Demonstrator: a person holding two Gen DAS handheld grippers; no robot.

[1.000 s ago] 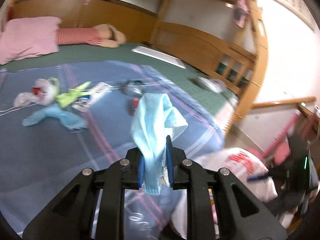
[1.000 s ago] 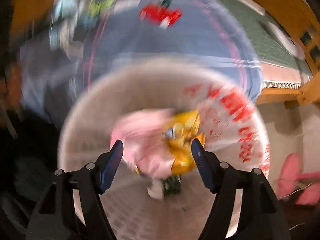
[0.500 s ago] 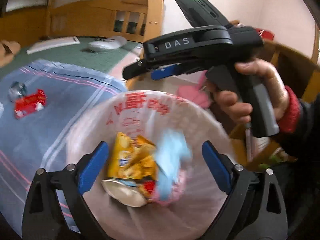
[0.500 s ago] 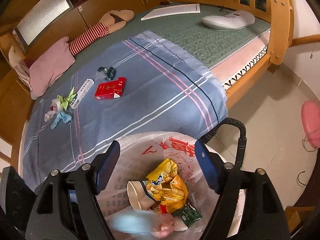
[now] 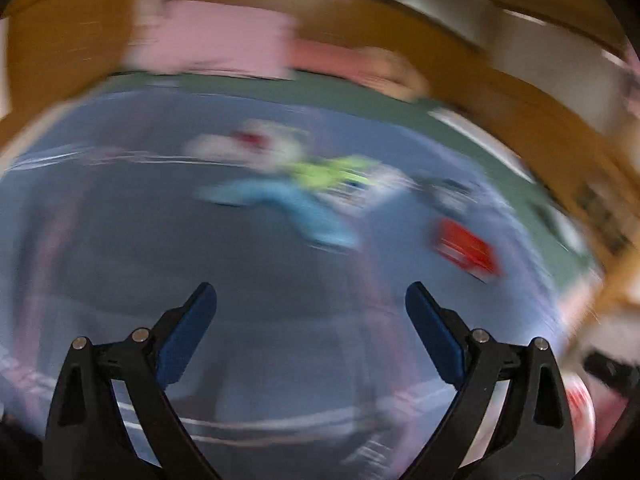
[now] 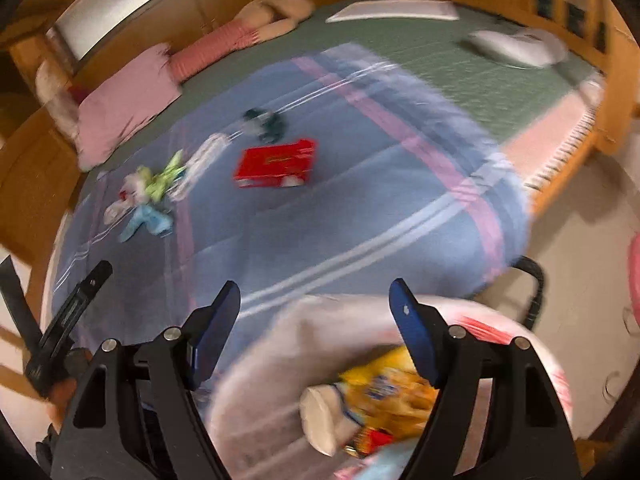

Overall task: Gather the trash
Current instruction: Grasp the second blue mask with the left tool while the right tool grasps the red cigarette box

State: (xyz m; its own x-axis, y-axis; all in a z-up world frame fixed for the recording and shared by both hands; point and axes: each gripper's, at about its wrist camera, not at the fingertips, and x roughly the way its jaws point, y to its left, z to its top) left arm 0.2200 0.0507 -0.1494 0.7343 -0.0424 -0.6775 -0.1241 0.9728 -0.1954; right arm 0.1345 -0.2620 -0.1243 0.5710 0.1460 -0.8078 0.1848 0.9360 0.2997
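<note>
At the bottom of the right wrist view my right gripper (image 6: 314, 300) stands wide open with nothing between its blue pads, just above the white trash bag (image 6: 288, 344) at lower centre, where a yellow snack wrapper (image 6: 384, 388) and a white cup (image 6: 320, 420) lie inside. Above it, mid-frame on the blue plaid blanket (image 6: 360, 220), lies the red box (image 6: 276, 164), with a cluster of green, white and blue scraps (image 6: 148, 200) at centre left. My left gripper (image 5: 310, 300) is likewise spread wide and empty, low in a blurred view of the blanket, scraps at centre and red box at right.
</note>
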